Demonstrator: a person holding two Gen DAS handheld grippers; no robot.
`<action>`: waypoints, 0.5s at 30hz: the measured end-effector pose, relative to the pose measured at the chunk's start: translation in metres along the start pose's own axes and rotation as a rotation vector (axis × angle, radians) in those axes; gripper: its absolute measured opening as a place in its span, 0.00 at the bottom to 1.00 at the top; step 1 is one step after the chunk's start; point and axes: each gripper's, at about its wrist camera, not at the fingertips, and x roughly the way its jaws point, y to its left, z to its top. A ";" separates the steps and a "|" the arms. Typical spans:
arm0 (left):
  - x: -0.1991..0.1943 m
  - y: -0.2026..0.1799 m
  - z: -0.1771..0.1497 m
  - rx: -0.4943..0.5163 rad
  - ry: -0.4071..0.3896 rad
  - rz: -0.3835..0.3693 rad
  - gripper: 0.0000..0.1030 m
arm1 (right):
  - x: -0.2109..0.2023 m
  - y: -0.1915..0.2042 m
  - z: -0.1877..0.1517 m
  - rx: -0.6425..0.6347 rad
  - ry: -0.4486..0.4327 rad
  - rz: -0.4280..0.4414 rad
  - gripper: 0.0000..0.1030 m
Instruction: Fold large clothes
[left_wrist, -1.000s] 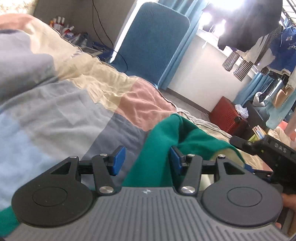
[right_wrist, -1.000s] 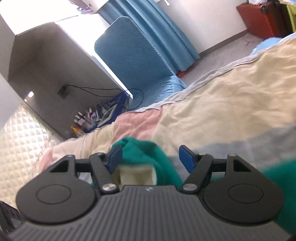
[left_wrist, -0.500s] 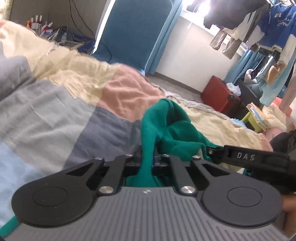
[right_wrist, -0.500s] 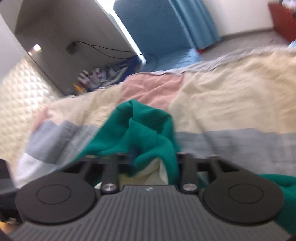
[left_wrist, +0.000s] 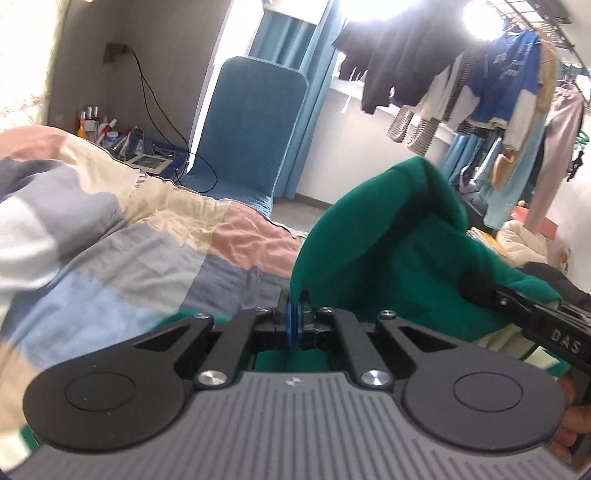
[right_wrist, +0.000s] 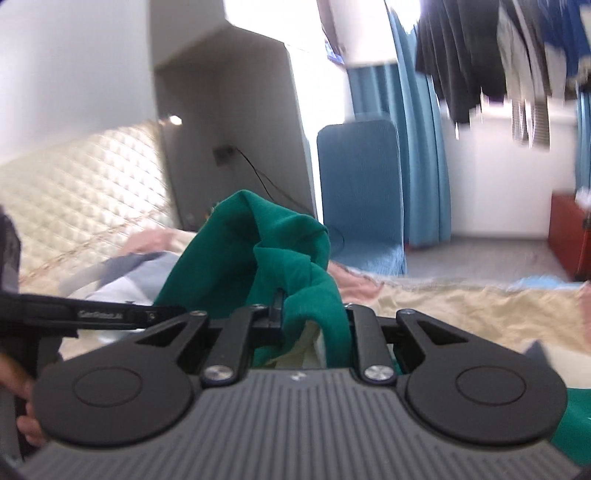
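While both grippers hang above the bed (left_wrist: 110, 254), each has hold of the same green garment (left_wrist: 399, 236), which is raised off the patchwork bedcover (left_wrist: 240, 240) between them. Seen from the left wrist, the left gripper (left_wrist: 294, 317) has its jaws pressed fully together, the blue pads (left_wrist: 290, 319) pinching a thin edge of the green cloth; from there the fabric rises in a rounded hump and drapes away to the right, toward the black body of the other tool. A strip of green also shows below the pads, inside the frame of the gripper.

From the right wrist, the right gripper (right_wrist: 314, 317) has its jaws nearly together and closing on a thicker bunch of the garment (right_wrist: 258, 251). The cloth fills the gap between them, folds over itself above the fingers and shows a pale lining (right_wrist: 306, 343) underneath. More green lies at the lower right edge of that view, on the bed.

A hand (right_wrist: 26, 424) grips the left tool at the left edge of the right wrist view, and fingers show at the right edge of the left wrist view. Beyond the bed stand a blue chair (left_wrist: 251, 129) and blue curtains (right_wrist: 421, 147), with clothes hanging (left_wrist: 461, 74) along a bright window. Small bottles (left_wrist: 92, 122) crowd a low surface beside the bed, under a wall socket with a black cable
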 end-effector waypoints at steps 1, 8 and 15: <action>-0.018 -0.005 -0.011 0.002 -0.004 -0.003 0.03 | -0.020 0.009 -0.004 -0.029 -0.015 -0.004 0.18; -0.117 -0.031 -0.115 -0.011 0.011 0.010 0.03 | -0.132 0.060 -0.070 -0.093 -0.007 -0.045 0.18; -0.162 -0.044 -0.211 -0.039 0.045 -0.005 0.04 | -0.174 0.087 -0.140 -0.087 0.153 -0.055 0.22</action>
